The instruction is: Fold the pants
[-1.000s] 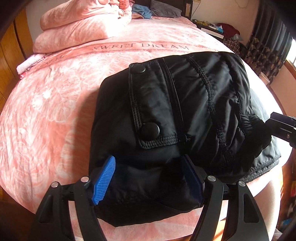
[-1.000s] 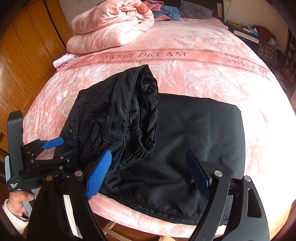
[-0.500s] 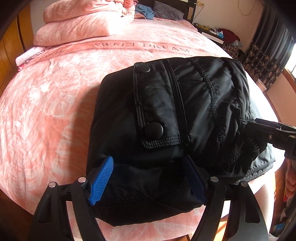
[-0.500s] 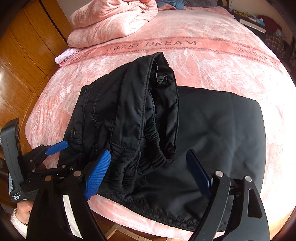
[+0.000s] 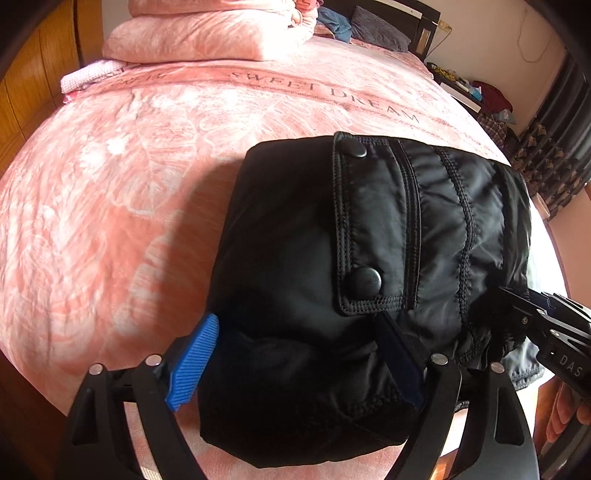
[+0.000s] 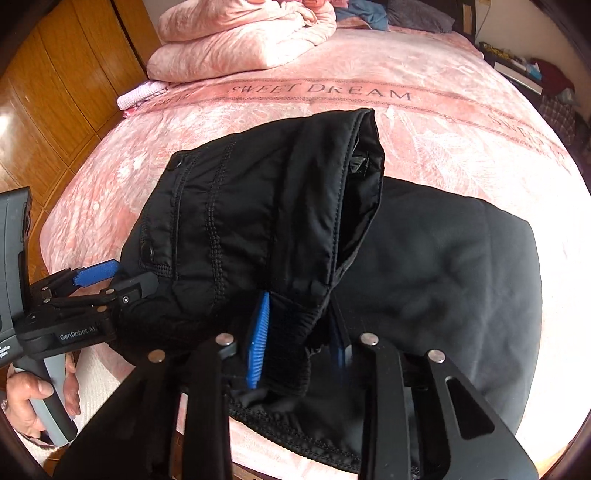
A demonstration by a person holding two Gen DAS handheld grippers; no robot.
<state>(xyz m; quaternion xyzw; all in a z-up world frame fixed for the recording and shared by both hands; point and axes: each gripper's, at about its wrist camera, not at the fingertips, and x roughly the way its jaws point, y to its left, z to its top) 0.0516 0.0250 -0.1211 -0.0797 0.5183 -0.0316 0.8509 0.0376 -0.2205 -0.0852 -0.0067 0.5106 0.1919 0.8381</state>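
Observation:
Black padded pants (image 5: pixel 369 240) lie folded on the pink bed (image 5: pixel 110 221), with a snap-flap pocket on top. My left gripper (image 5: pixel 295 363) straddles the near left end of the bundle. Its jaws are opening, with fabric between the blue pads (image 5: pixel 192 365) but not pinched. From the right wrist view it shows at the left as the left gripper (image 6: pixel 129 277), held by a hand (image 6: pixel 26 402). My right gripper (image 6: pixel 299 347) is closing on the pants' elastic band (image 6: pixel 291 325), above the flat lower layer (image 6: pixel 443 288). The right gripper (image 5: pixel 517 306) reaches the bundle's right edge.
Folded pink blankets (image 6: pixel 240 40) and dark pillows (image 5: pixel 376 29) lie at the head of the bed. A wooden wardrobe (image 6: pixel 55 92) stands on the left. A cluttered nightstand (image 5: pixel 461 88) and patterned curtains (image 5: pixel 546 155) are on the right. The bed's near edge is just below both grippers.
The right gripper went from wide open to pinching the elastic band and sank closer to the pants. The left gripper's jaws spread slightly and it shifted sideways along the bundle.

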